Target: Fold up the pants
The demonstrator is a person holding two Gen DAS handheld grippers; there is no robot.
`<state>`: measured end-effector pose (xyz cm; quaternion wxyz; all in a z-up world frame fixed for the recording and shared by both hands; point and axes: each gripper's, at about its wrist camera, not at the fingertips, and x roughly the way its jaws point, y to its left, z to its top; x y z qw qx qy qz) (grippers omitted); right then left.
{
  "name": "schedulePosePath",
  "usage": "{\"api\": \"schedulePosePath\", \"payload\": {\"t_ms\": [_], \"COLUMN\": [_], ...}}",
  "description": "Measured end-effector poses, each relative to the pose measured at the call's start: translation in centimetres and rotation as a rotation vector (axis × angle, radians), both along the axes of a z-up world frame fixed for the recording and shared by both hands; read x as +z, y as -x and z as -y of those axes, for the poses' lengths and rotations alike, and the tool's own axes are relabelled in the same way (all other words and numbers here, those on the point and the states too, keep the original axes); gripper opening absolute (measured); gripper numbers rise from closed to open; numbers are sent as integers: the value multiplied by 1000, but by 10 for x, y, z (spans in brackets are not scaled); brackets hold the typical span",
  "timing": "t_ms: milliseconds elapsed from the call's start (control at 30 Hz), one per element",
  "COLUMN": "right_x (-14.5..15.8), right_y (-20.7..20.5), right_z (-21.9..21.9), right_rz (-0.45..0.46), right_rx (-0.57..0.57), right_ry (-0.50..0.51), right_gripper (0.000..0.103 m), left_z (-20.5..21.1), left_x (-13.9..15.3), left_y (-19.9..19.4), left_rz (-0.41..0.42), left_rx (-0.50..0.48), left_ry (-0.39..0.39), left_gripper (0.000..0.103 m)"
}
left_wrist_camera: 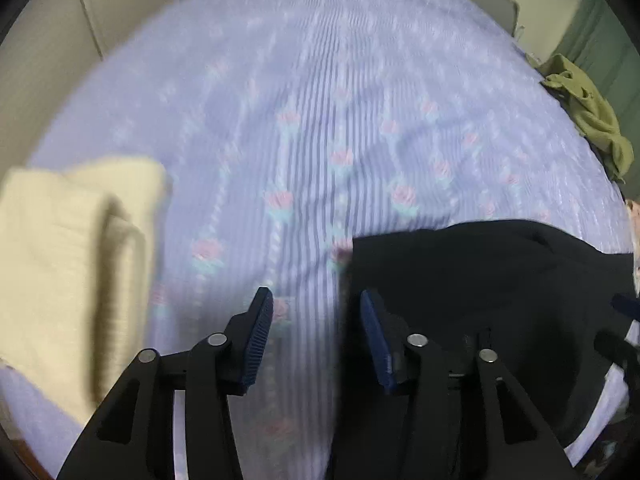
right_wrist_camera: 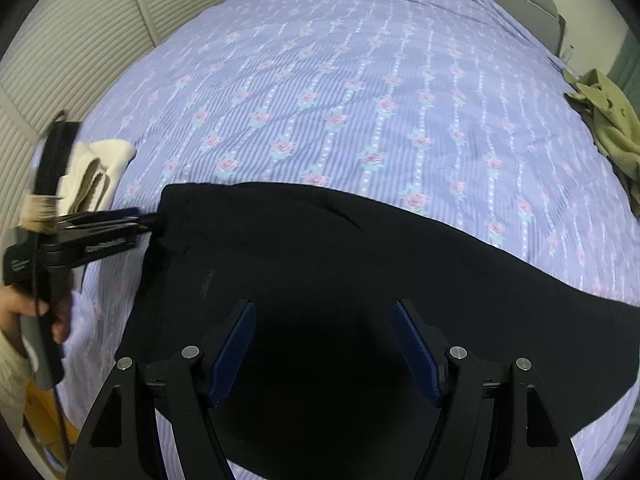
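I have the black pants (right_wrist_camera: pixel 320 264) lying flat across the near part of the bed (right_wrist_camera: pixel 360 80), waistband end toward the left. My left gripper (left_wrist_camera: pixel 316 332) sits at that left edge; its fingers (left_wrist_camera: pixel 260 340) stand partly apart with only bedsheet between them, nothing held. My right gripper (right_wrist_camera: pixel 324 348) hovers over the middle of the pants, fingers wide, gripping nothing. Judged step: between folds, regrasping. Next move calls for pinching a pants edge with each gripper and carrying it over evenly. A folded cream cloth (right_wrist_camera: pixel 100 168) lies at far left; an olive garment (right_wrist_camera: pixel 608 128) at far right.
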<state>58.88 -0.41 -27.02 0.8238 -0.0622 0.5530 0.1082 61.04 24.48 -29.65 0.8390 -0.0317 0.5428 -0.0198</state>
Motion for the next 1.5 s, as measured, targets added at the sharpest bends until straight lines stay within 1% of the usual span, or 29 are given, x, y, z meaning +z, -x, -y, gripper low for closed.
{"api": "schedulePosePath", "payload": {"t_ms": [33,67,100,200,267,300,367,567,633,733,867,1033,1067,1100,1133,1200,1333,1367,1500], "right_x": [4,11,15,35,52,58,71,101,109,118,122,122,121,121,120,117,106,101,79], "right_y": [2,5,6,16,27,32,42,78,89,105,121,130,131,131,131,130,124,120,108], "right_z": [5,13,17,33,51,59,79,148,174,217,277,353,368,379,399,430,487,507,557], "right_rz": [4,13,20,61,95,108,129,181,198,219,237,242,241,240,240,241,235,236,218], "right_rx": [-7,-15,-17,-14,-21,-27,-44,-117,-144,-178,-197,-203,-203,-205,-210,-207,-209,-215,-233], "right_ry": [-14,-31,-36,-47,-62,-70,-77,-100,-103,-105,-103,-71,-72,-74,-76,-83,-77,-74,-77], "right_gripper": [72,72,72,72,72,72,72,72,72,72,72,72,72,72,72,72,72,72,72], "left_z": [4,7,13,37,58,64,89,171,199,246,301,383,394,414,430,461,517,531,589], "left_x": [14,23,38,72,93,100,118,146,153,162,167,167,166,165,163,158,145,140,116], "left_y": [7,11,19,39,54,59,71,98,109,125,137,147,149,150,151,150,145,142,126], "left_rz": [25,40,66,124,162,173,203,259,266,268,277,272,271,265,260,242,223,212,153], "left_rx": [-11,-16,-29,-61,-84,-91,-110,-175,-188,-199,-193,-188,-184,-179,-179,-180,-178,-179,-201], "left_ry": [-20,-33,-42,-59,-48,-41,-33,-39,-25,19,30,36,39,47,57,72,59,59,50], "left_gripper": [60,62,62,69,69,72,73,74,75,76,76,76,77,77,78,78,78,78,78]}}
